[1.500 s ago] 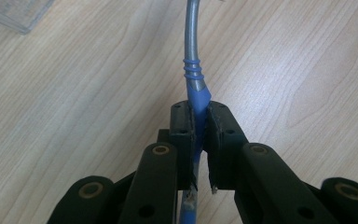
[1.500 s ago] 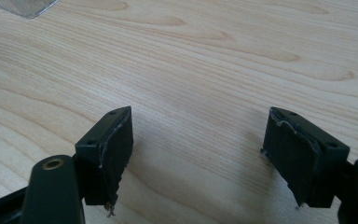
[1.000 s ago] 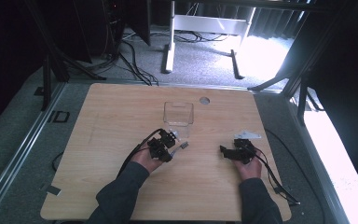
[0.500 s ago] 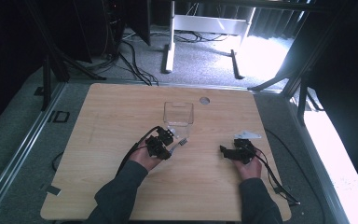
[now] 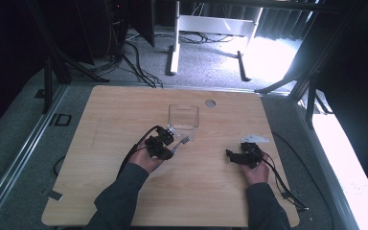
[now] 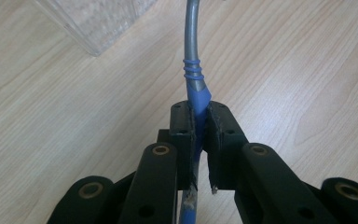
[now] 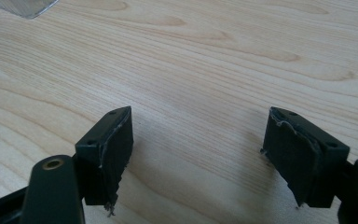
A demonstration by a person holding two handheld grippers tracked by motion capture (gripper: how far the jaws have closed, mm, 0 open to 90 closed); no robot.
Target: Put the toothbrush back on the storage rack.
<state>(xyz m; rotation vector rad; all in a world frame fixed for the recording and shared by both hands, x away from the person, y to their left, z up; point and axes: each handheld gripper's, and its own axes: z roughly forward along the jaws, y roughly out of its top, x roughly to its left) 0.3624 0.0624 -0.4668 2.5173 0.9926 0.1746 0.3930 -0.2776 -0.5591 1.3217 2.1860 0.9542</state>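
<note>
Toothbrush [image 6: 194, 84] clamped by its blue handle in my left gripper [image 6: 199, 122], long axis pointing far toward the clear box [image 5: 183, 118] just beyond; right gripper [image 7: 198, 154] gapes empty, well right.

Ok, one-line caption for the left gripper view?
Left gripper fingers shut on a blue-handled metal utensil, beside a clear container on the wooden table.
</note>
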